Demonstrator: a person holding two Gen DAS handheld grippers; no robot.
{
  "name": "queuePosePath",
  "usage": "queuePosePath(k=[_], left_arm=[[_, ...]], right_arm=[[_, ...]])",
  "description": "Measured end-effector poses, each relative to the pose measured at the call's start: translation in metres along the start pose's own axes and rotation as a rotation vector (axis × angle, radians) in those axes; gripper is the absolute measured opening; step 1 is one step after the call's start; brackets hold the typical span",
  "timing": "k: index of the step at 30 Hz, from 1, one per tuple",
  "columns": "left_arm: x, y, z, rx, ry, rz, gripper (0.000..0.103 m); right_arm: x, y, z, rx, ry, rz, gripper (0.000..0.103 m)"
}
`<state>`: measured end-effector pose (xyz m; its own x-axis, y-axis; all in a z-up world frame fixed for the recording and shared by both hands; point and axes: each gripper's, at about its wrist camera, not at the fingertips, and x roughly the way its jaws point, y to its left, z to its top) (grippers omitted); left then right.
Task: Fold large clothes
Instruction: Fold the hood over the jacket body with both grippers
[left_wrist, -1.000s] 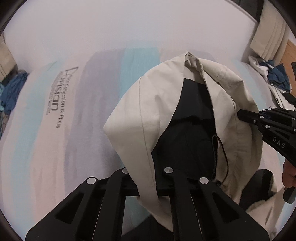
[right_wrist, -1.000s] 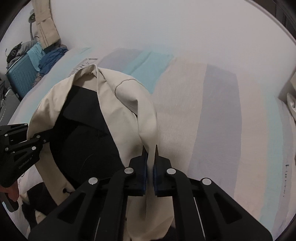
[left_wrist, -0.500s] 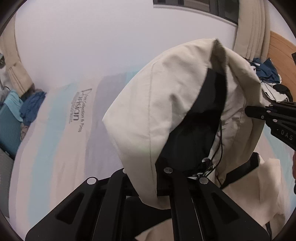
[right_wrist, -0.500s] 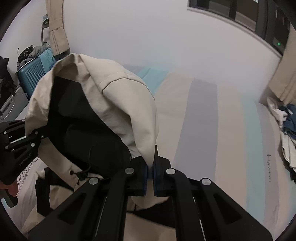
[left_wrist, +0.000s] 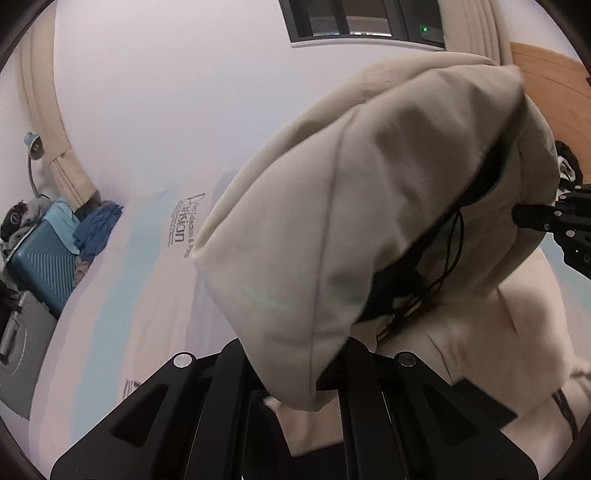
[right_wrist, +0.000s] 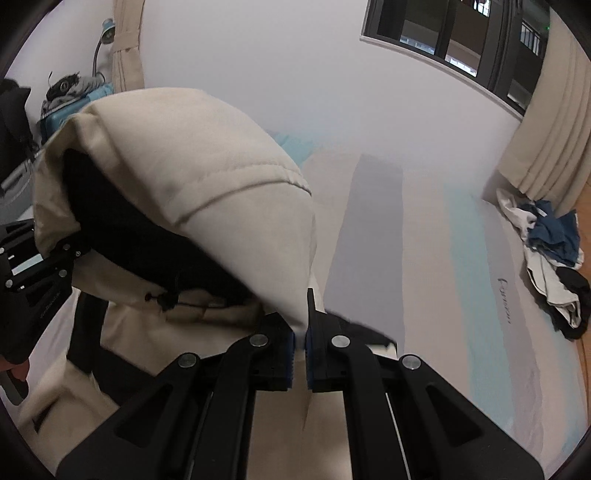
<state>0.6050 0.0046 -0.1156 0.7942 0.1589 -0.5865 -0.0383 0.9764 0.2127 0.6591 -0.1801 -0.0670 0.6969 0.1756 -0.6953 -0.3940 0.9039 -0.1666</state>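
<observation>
spanning the room, a striped mattress (right_wrist: 424, 258) meets white wall (right_wrist: 277, 55).

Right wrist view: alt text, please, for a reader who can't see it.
The right gripper is shut on the edge of a cream hooded jacket with black lining, held above a pastel-striped mattress. The left gripper holds the jacket's other side.

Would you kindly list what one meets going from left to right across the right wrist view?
Left gripper → cream hooded jacket → right gripper shut on its edge → grey stripe on the mattress → pile of clothes.
</observation>
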Motion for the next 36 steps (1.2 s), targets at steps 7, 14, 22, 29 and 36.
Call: queuePosePath(k=[7, 14, 22, 29, 36], left_arm=[[-0.009, -0.01, -0.049, -0.048, 0.05, -0.019, 0.004], [-0.016, -0.017, -0.086, -0.079, 0.077, -0.05, 0.005], [-0.017, -0.022, -0.124, -0.072, 0.095, -0.117, 0.008], [-0.01, -0.024, -0.148, -0.074, 0.148, -0.161, 0.008], [-0.007, -0.037, -0.16, -0.045, 0.189, -0.18, 0.009]], right_arm=[[-0.019, 0.011, -0.044, -0.018, 0.05, -0.005, 0.003], [-0.024, 0.019, -0.082, -0.053, 0.088, -0.008, 0.003], [-0.018, 0.026, -0.125, -0.083, 0.144, 0.0, 0.003], [-0.004, 0.03, -0.16, -0.091, 0.21, 0.018, 0.003], [0.009, 0.034, -0.18, -0.115, 0.262, 0.032, 0.003]])
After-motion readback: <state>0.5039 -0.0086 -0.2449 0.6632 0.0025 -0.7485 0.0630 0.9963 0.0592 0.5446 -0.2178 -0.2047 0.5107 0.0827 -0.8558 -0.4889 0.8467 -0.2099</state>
